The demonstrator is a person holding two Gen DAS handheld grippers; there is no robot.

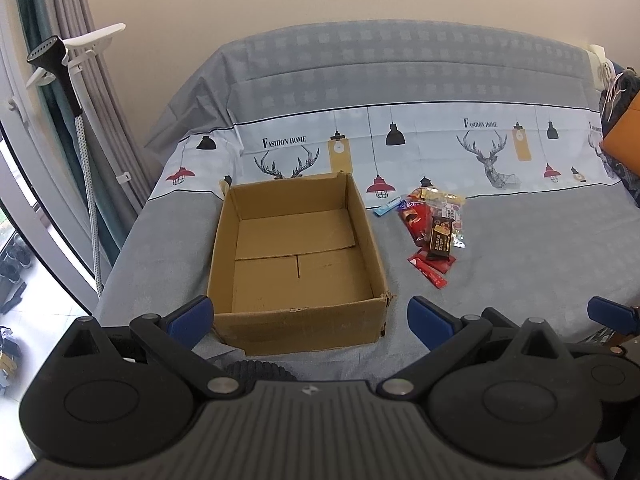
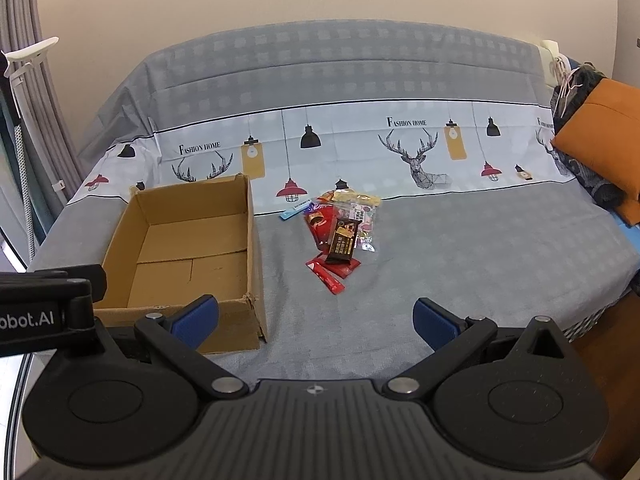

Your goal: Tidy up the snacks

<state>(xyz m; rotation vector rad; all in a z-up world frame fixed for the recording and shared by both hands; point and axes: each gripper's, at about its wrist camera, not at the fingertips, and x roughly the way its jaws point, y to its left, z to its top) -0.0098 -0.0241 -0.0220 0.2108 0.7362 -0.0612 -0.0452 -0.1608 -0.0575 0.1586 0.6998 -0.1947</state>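
Both my left gripper (image 1: 310,320) and right gripper (image 2: 316,320) hold their fingers spread wide, empty, above the bed (image 2: 460,248); cardboard box (image 1: 296,256) sits beside snack pile (image 1: 434,232).

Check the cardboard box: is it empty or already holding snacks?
Empty. The cardboard box shows only its bare bottom flaps; the snacks all lie piled on the bed beside it.

Matching black plastic grippers (image 1: 308,320) (image 2: 316,320), blue finger pads (image 1: 430,322), silver pivot screws, ribbed grey bodies, white "obot.AI" lettering (image 2: 26,322).
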